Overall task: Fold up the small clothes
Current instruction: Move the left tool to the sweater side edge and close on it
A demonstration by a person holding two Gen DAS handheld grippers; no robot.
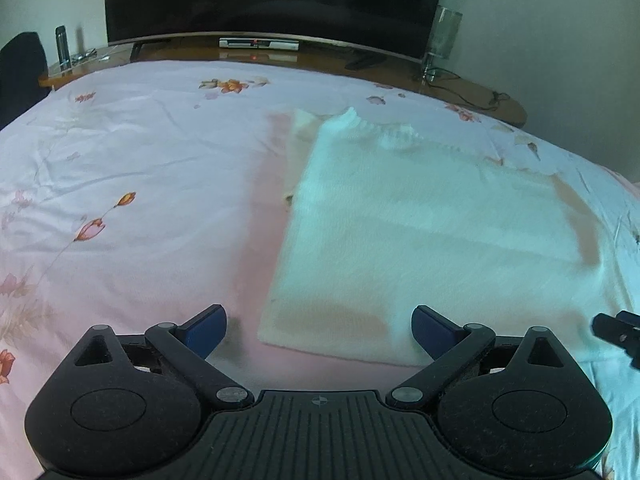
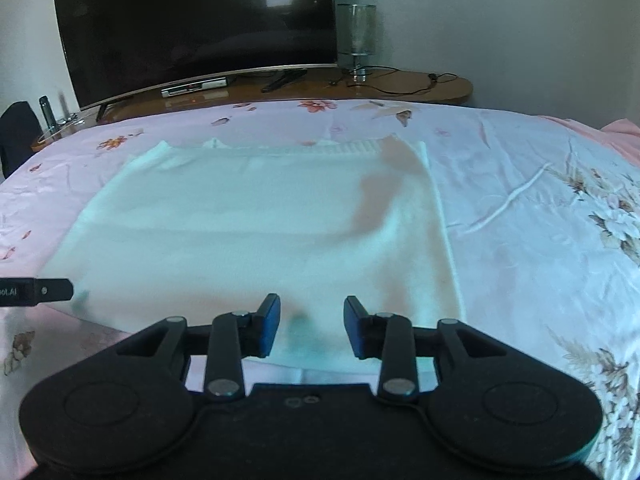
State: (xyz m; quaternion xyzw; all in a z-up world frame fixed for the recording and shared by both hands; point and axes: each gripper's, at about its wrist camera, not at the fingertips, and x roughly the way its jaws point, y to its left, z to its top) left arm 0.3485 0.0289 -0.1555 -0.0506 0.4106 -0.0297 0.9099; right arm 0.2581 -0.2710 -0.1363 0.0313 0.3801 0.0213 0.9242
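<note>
Left hand-held gripper sits low at the bottom of its frame, jaws spread wide, empty, over the near edge of a white knit garment lying flat on a floral bed. Right hand-held gripper, partly open, hovers above the same hem, holding nothing; at left edge, the other gripper's label reads "ot.AI"

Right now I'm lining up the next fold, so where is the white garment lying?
The white garment lies flat on the floral bedsheet, directly ahead of both open grippers, with the television beyond the bed's far edge.
</note>
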